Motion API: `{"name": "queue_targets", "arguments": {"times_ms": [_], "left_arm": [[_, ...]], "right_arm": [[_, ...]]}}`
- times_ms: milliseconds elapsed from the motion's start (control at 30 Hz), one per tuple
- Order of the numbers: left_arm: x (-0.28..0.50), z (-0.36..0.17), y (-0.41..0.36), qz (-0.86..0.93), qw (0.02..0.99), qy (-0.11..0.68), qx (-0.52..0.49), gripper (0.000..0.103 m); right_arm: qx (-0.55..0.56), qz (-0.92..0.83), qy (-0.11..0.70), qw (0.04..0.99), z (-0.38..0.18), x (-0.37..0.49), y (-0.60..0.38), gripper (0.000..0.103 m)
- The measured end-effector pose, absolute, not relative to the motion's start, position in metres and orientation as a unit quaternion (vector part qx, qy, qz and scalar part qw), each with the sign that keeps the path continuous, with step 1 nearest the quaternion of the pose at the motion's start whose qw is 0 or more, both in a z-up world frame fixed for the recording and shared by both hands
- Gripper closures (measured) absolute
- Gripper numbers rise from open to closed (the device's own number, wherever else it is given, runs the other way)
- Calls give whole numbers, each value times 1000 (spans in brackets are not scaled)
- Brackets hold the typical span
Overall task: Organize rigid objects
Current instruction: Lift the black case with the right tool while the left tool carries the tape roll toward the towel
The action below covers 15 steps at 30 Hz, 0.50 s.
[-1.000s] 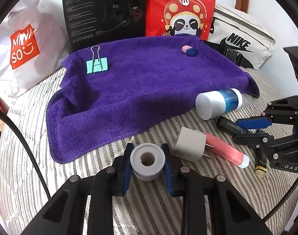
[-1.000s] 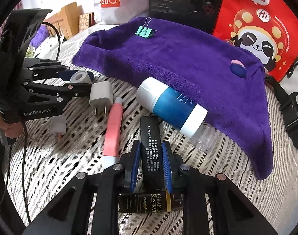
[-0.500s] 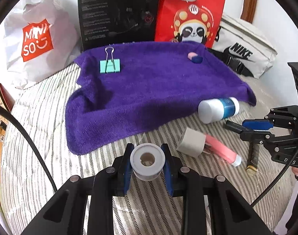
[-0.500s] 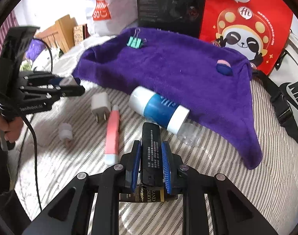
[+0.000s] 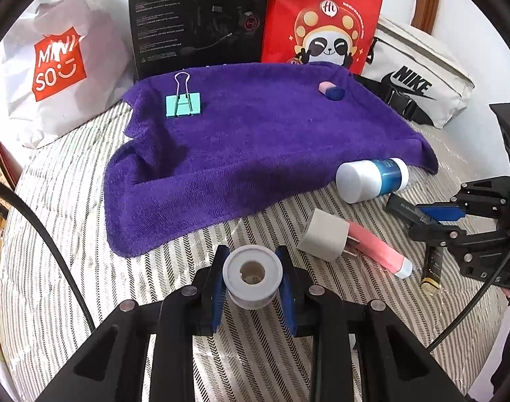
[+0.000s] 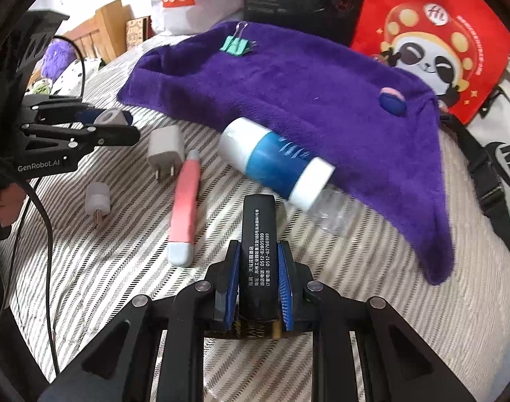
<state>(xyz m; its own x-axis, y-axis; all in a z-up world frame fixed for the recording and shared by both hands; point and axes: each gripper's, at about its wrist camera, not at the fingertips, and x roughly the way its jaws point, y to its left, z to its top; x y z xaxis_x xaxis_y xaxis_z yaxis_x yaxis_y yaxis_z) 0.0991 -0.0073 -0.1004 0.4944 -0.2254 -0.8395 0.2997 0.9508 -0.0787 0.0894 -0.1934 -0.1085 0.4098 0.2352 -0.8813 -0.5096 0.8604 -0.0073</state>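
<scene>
Striped bedding (image 5: 70, 234) carries the job, and nearest each lens a hand-held gripper is clamped on something: the left hand-held gripper (image 5: 252, 283) on a white spool (image 5: 252, 273), the right hand-held gripper (image 6: 258, 283) on a black box (image 6: 257, 251). Beyond them the charger plug (image 6: 166, 149), pink tube (image 6: 185, 207), small white plug (image 6: 97, 197) and blue bottle (image 6: 276, 159) lie loose. Farther off, only the binder clip (image 5: 182, 104) and eraser (image 5: 332, 90) sit on the purple towel (image 5: 255, 140), so I judge most sorting remains.

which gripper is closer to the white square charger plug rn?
Left. The left gripper, holding a white tape roll, sits just beside the white square charger plug; the right gripper, clamping a black rectangular box, is farther back.
</scene>
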Motion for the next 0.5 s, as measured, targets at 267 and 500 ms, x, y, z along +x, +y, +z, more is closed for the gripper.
{"name": "queue_targets", "arguments": {"times_ms": [267,500], "left_arm": [[109,-78,3,-161,871,464,19,76],[136,-54,7,-157,880,448,16,76]], "right_arm": [[-97,239,460,850,-67,95,-205,82],[-65,215,431,874,-31,133,-214,82]]}}
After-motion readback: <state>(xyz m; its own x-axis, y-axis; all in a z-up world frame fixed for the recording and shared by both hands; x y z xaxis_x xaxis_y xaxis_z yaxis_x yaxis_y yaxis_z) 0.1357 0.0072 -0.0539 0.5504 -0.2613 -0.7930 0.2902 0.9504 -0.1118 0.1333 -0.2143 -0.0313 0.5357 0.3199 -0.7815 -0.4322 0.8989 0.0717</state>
